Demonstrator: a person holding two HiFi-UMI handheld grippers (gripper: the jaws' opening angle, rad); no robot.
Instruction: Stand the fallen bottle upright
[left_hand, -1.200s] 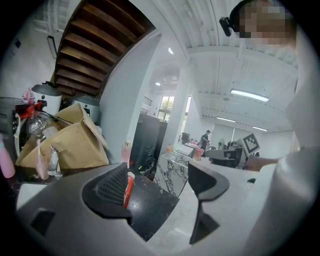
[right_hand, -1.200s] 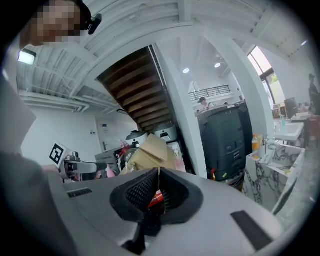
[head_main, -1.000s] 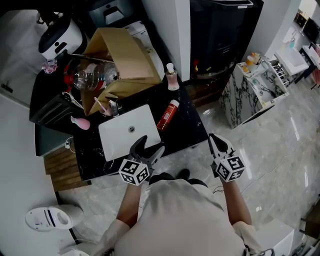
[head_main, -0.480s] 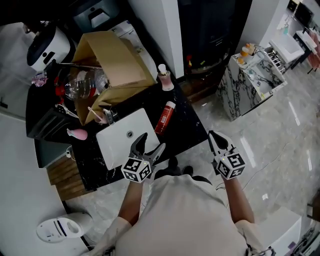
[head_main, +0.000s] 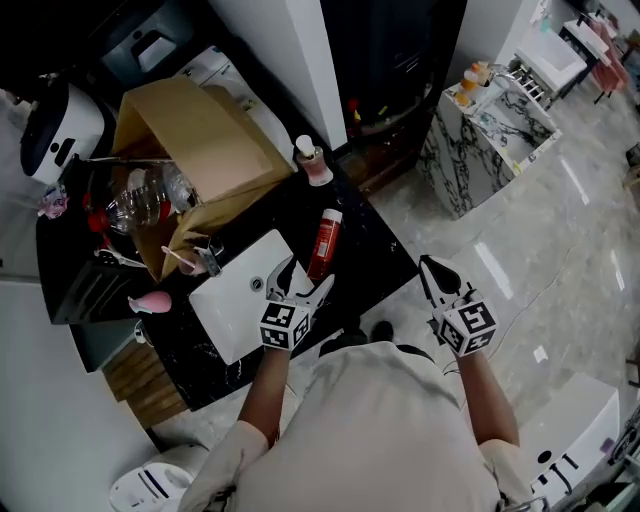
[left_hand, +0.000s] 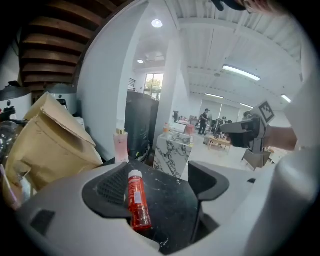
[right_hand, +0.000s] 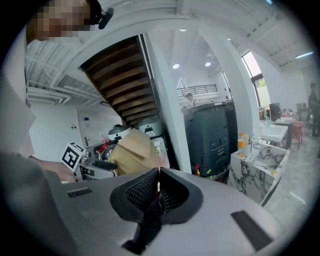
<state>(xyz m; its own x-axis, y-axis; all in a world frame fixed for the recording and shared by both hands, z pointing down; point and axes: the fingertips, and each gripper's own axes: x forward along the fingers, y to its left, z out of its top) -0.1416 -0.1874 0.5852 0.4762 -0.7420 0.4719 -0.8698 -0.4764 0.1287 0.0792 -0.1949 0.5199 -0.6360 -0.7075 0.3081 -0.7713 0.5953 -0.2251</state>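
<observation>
Left claw is hovering, spread wide, at the lying bottle's near end; right claw is hanging closed, empty.

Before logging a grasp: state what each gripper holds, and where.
Nothing is held. The left gripper is open, the bottle lying ungripped before it; the right gripper is shut, empty.
</observation>
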